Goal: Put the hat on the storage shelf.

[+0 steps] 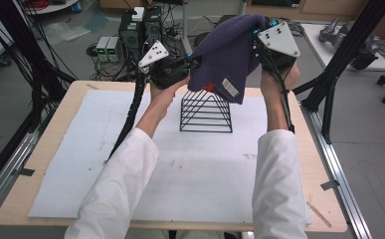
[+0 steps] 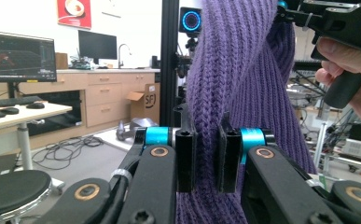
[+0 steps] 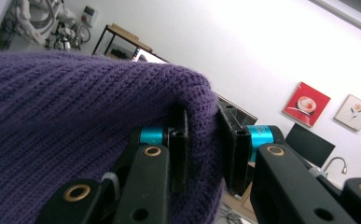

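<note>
High view: purple knit [image 1: 227,55] held up over wire rack [image 1: 206,112] on white mat [image 1: 80,149], table [image 1: 50,129] below. Left tool [image 2: 207,156] & right tool [image 3: 201,149] both clamp knit. Lab w/ monitors [image 2: 18,56].

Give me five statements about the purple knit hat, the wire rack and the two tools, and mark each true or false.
1. The purple knit hat lies flat on the table. False: both tools hold it up in the air.
2. The left tool is shut on the knit. True.
3. The right tool hangs open, clear of the hat. False: it pinches a fold of it.
4. The black wire rack stands on the white mat. True.
5. A pale label shows on the hat in the high view. True.
</note>
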Demonstrator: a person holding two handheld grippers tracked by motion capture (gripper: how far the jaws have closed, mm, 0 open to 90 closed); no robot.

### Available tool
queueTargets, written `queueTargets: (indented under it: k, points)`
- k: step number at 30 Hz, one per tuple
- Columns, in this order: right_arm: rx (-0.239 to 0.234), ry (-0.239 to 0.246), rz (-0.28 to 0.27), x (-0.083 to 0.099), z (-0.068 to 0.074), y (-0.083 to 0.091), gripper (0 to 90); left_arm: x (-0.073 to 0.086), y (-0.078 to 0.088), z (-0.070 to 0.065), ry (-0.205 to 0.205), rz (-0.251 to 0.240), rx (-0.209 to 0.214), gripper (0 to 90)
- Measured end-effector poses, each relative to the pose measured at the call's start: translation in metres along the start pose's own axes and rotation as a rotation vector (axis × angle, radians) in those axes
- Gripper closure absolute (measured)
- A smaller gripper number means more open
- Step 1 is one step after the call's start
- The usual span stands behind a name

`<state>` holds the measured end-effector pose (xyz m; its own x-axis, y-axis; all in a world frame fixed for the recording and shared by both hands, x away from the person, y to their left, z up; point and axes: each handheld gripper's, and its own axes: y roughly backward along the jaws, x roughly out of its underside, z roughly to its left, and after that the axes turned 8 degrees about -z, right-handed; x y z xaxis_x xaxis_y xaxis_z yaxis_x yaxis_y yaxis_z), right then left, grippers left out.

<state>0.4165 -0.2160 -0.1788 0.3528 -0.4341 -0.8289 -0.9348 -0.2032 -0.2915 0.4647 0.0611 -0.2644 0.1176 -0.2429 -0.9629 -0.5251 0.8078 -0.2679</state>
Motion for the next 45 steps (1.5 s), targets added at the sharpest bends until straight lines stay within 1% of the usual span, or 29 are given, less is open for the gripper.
queueTargets:
  k: [6, 9, 13, 14, 17, 19, 21, 23, 25, 27, 28, 30, 33, 35, 37, 39, 40, 42, 45]
  points:
    - [0.004, 0.024, 0.018, 0.007, 0.004, -0.007, 76.2, 0.007, -0.001, 0.002, -0.004, 0.013, -0.007, 81.3]
    - [0.003, 0.030, 0.026, 0.009, 0.007, -0.010, 76.2, 0.013, 0.000, 0.003, 0.002, 0.018, -0.015, 81.1]
    - [-0.014, 0.057, 0.041, 0.012, 0.013, -0.012, 76.1, 0.022, 0.004, 0.006, 0.011, 0.022, -0.027, 81.1]
    - [-0.020, 0.071, 0.042, 0.013, 0.015, -0.013, 76.1, 0.024, 0.006, 0.007, 0.014, 0.027, -0.027, 81.1]
    - [-0.034, 0.077, 0.055, 0.018, 0.022, -0.013, 75.9, 0.029, 0.011, 0.009, 0.015, 0.032, -0.036, 81.1]
    - [-0.039, 0.096, 0.056, 0.022, 0.025, -0.014, 75.9, 0.032, 0.014, 0.009, 0.016, 0.036, -0.034, 81.0]
    - [-0.040, 0.090, 0.057, 0.026, 0.028, -0.013, 75.9, 0.036, 0.017, 0.009, 0.026, 0.035, -0.031, 81.0]
    - [-0.043, 0.082, 0.066, 0.031, 0.031, -0.013, 75.9, 0.040, 0.019, 0.008, 0.026, 0.039, -0.026, 80.9]
    - [-0.055, 0.089, 0.081, 0.035, 0.033, -0.014, 75.5, 0.045, 0.022, 0.007, 0.025, 0.046, -0.025, 80.8]
    - [-0.068, 0.100, 0.078, 0.035, 0.035, -0.014, 75.4, 0.050, 0.024, 0.007, 0.034, 0.047, -0.026, 80.7]
    - [-0.075, 0.095, 0.078, 0.034, 0.036, -0.014, 75.4, 0.053, 0.026, 0.007, 0.039, 0.046, -0.027, 80.7]
    - [-0.096, 0.105, 0.070, 0.033, 0.039, -0.013, 75.2, 0.057, 0.029, 0.007, 0.045, 0.046, -0.033, 80.7]
    - [-0.131, 0.119, 0.078, 0.032, 0.044, -0.011, 74.8, 0.067, 0.036, 0.008, 0.057, 0.052, -0.045, 80.7]
    - [-0.162, 0.118, 0.083, 0.032, 0.047, -0.010, 74.4, 0.073, 0.041, 0.009, 0.065, 0.055, -0.056, 80.7]
    - [-0.209, 0.120, 0.091, 0.031, 0.050, -0.008, 74.1, 0.080, 0.045, 0.010, 0.071, 0.059, -0.065, 80.6]
    - [-0.243, 0.121, 0.103, 0.031, 0.053, -0.006, 73.7, 0.086, 0.049, 0.011, 0.075, 0.073, -0.072, 80.6]
    - [-0.267, 0.134, 0.119, 0.031, 0.054, -0.006, 73.5, 0.089, 0.050, 0.011, 0.082, 0.076, -0.075, 80.7]
    - [-0.298, 0.146, 0.140, 0.032, 0.057, -0.005, 72.7, 0.095, 0.054, 0.012, 0.084, 0.089, -0.078, 80.7]
    - [-0.333, 0.139, 0.162, 0.034, 0.059, -0.003, 72.3, 0.101, 0.058, 0.011, 0.081, 0.103, -0.080, 80.7]
